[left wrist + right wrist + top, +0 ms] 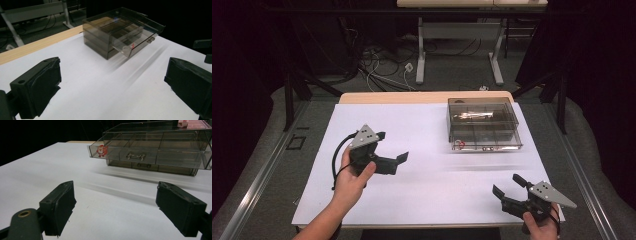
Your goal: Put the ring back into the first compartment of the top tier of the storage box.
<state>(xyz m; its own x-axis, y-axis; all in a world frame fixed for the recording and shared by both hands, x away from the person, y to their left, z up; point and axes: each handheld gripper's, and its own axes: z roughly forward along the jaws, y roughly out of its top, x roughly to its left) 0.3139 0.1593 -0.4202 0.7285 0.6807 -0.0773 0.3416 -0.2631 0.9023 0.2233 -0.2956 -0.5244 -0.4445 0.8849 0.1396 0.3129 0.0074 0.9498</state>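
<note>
A smoky clear plastic drawer box (482,123) stands on the white table sheet (427,175) at the back right; its top drawer (150,153) is pulled part way out. A small red figure (101,150) lies in the drawer's left front compartment. The box (117,30) shows ahead in the left gripper view, the open drawer (136,41) jutting out. My left gripper (391,146) hovers at mid-left, held by a hand, jaws wide open and empty. My right gripper (508,185) hangs at the front right corner, also open and empty. Both stay well apart from the box.
A wooden table edge (422,97) runs behind the white sheet. Beyond it stand a table frame (459,45) and loose cables (382,70) on the floor. Dark curtains close in both sides. White sheet lies bare between the grippers.
</note>
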